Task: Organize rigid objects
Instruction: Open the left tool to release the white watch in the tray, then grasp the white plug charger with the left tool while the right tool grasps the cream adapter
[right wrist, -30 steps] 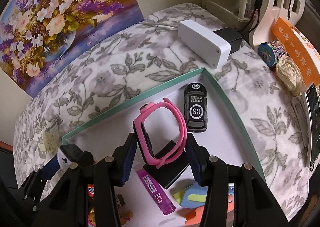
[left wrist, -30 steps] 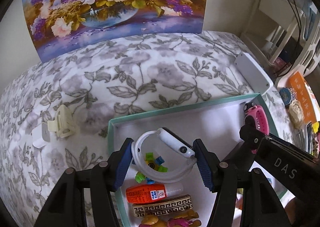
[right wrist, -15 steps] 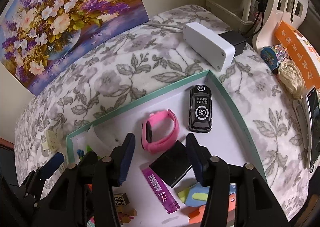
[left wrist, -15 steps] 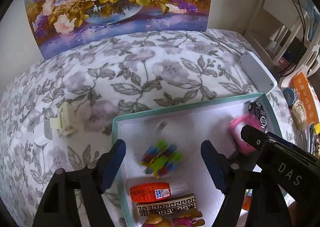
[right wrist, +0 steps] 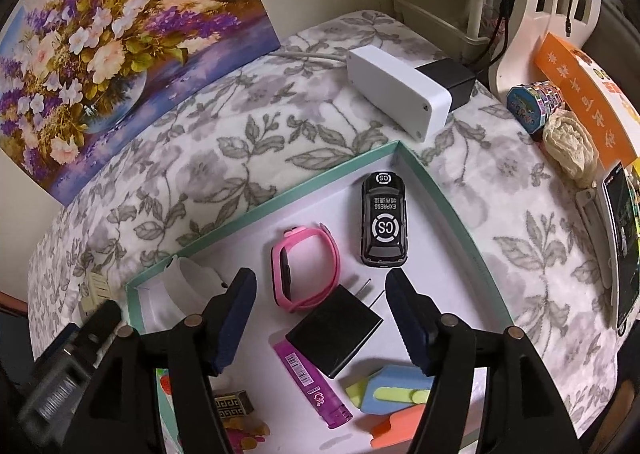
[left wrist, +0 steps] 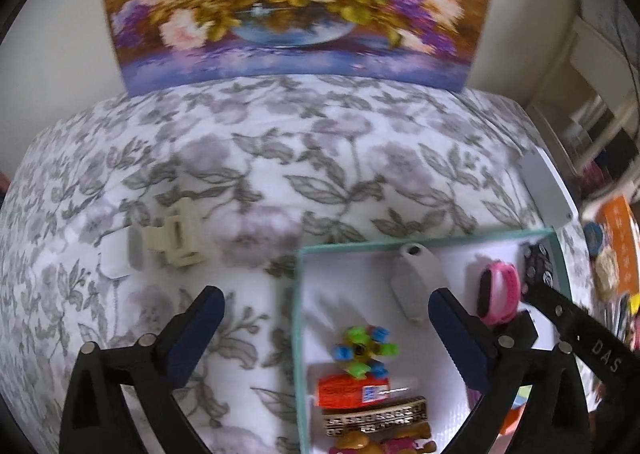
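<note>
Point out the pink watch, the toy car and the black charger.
pink watch (right wrist: pixel 306 268): right wrist view, on the strap loop.
toy car (right wrist: pixel 384 220): right wrist view, on its roof.
black charger (right wrist: pixel 335 328): right wrist view, on its flat top.

Inside the tray (right wrist: pixel 448 202), the toy car (right wrist: pixel 384 218) lies right of the wristband (right wrist: pixel 306 268); the charger (right wrist: pixel 336 330) sits before the wristband.

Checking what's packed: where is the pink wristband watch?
The pink wristband watch lies inside the teal-rimmed box, left of the black toy car.

Pink watch (right wrist: pixel 305 269) beside toy car (right wrist: pixel 384 219), in tray (right wrist: pixel 448 198)
</note>
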Motion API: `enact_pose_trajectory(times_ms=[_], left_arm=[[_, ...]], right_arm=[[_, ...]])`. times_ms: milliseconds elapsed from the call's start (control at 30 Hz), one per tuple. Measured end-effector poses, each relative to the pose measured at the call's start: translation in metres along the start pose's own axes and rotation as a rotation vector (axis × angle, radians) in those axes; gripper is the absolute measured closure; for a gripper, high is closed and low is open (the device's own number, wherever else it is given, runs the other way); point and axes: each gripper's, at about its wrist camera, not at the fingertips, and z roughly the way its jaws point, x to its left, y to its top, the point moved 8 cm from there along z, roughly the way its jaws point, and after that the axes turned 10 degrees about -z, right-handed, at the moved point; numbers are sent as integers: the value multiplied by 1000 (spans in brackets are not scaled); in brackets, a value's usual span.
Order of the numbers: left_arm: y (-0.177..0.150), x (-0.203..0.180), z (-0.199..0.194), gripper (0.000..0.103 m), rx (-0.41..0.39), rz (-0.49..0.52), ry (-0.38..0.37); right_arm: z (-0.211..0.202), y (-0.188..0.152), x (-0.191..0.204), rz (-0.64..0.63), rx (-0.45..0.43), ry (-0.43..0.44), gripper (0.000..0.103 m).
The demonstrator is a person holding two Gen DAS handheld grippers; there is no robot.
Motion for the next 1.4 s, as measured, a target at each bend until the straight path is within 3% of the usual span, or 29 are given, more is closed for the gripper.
enact_pose_trajectory(times_ms=[100, 200, 633, 1033, 1400], left_arm=[[7, 17, -2, 0, -10, -45, 16], [14, 38, -3, 0, -16, -87, 55], [31, 142, -10, 0, -3, -301, 157], [37, 211, -32, 0, -16, -414, 147], [40, 272, -39, 0, -20, -497, 113]], right_arm=[[1, -1, 3, -13, 3, -7, 33], [1, -1, 7, -30, 2, -17, 20], [-3, -8, 63, -187, -17, -19, 20], [-11, -18, 139, -306, -44, 7, 20], [-7, -34, 218, -390, -56, 108, 20]])
